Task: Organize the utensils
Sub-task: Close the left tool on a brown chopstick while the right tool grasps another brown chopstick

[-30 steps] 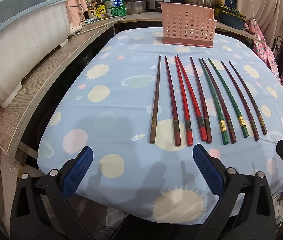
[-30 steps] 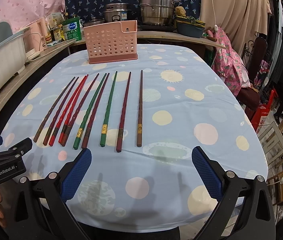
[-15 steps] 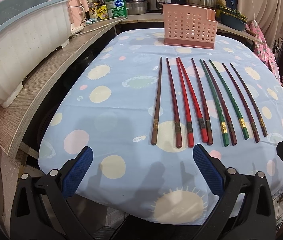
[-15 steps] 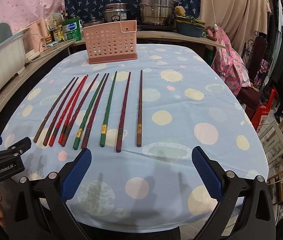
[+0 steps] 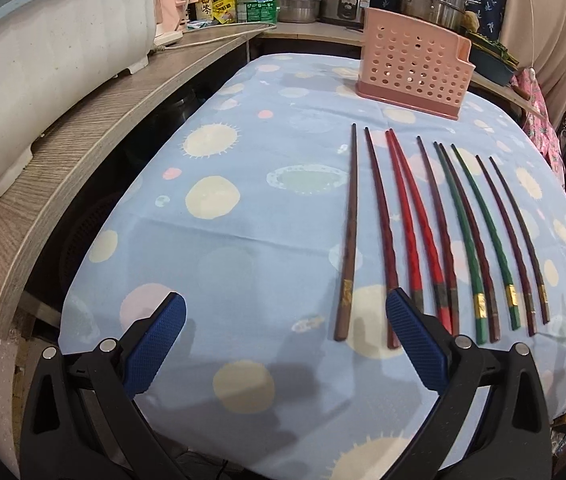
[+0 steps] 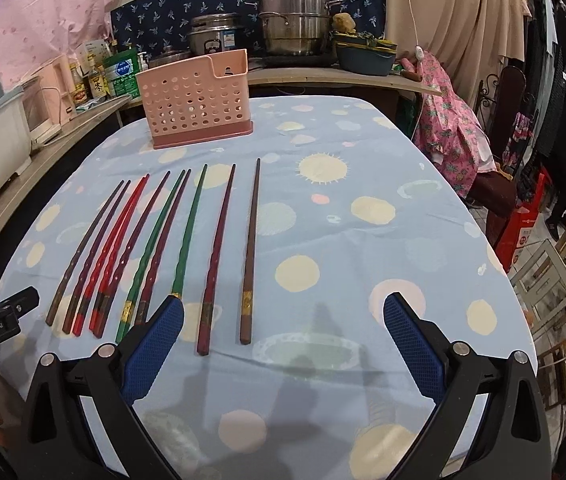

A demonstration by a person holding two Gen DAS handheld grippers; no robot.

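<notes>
Ten chopsticks (image 5: 427, 232) lie in a row on the table (image 5: 243, 240), near the pink perforated utensil holder (image 5: 413, 66). Left hand-held gripper (image 5: 285, 344) and right hand-held gripper (image 6: 283, 340) hover wide apart, empty, at the chopsticks' near ends.

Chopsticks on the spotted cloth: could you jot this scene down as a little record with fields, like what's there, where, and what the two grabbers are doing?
utensils: ten chopsticks in a row, side by side, none lifted
colours: brown, dark red, two bright red, two green
surface: table under a blue spotted cloth
holder: pink perforated basket, upright beyond the tips, apart from them
left gripper: open, holding nothing, at the near ends
right gripper: open, holding nothing
progress: nothing seen in the basket yet
</notes>
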